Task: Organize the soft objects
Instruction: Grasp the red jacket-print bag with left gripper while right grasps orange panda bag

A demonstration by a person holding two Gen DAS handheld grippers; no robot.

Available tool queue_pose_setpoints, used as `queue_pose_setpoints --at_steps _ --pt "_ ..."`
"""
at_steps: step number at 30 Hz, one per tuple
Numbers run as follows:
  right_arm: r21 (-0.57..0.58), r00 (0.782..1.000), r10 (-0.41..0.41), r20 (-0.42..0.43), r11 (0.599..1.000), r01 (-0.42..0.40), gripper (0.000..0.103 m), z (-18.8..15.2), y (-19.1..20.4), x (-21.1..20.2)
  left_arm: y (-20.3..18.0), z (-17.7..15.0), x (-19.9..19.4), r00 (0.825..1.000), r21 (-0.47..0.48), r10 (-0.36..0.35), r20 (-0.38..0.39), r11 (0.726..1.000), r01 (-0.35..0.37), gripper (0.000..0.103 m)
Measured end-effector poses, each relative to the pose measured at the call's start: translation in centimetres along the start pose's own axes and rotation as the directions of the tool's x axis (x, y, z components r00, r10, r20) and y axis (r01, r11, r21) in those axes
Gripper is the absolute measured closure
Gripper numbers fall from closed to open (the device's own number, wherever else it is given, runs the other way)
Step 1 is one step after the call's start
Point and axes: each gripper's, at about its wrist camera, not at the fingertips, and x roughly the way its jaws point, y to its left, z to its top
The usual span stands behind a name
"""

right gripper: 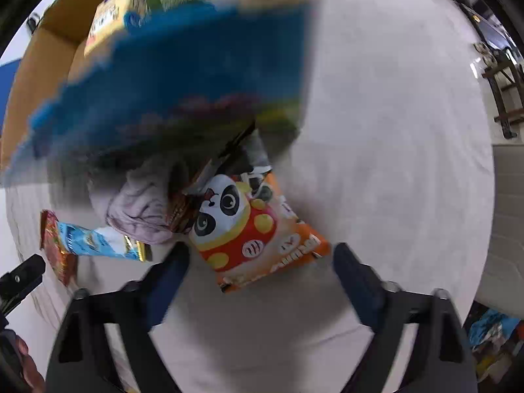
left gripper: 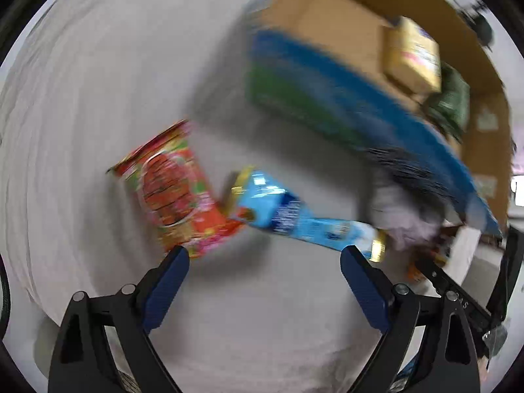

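Observation:
A red snack bag [left gripper: 177, 190] and a light blue packet [left gripper: 294, 216] lie on the white cloth just ahead of my open, empty left gripper [left gripper: 265, 262]. An orange panda snack bag [right gripper: 252, 229] lies between the tips of my open, empty right gripper [right gripper: 262, 255]. A pale lilac cloth bundle [right gripper: 140, 206] sits beside it, also in the left wrist view [left gripper: 402, 216]. A blurred blue bag [right gripper: 183, 78] is at the near edge of the cardboard box [right gripper: 39, 65]; it also shows in the left wrist view [left gripper: 327, 98].
The cardboard box [left gripper: 360, 0] holds a yellow carton [left gripper: 412, 55] and a green bag [left gripper: 452, 98]. The white cloth [right gripper: 393, 131] stretches to the right. The right gripper's body [left gripper: 458, 294] shows at the left wrist view's right edge.

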Motion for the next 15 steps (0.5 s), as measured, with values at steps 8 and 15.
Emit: queue_pose_setpoints --at_steps 8,15 --pt "-0.020 0.999 -0.049 -0.003 0.999 0.049 0.047 -1.2 1.2 0.3 5.7 2.0 3.2 0.997 -0.190 0.041 -0.058 0.980 -0.051 0.008" --pt "-0.041 0.997 -0.065 -0.045 0.997 0.063 0.070 -2.4 3.0 0.1 7.5 2.9 5.2 0.995 -0.229 0.034 -0.089 0.972 -0.053 0.011"
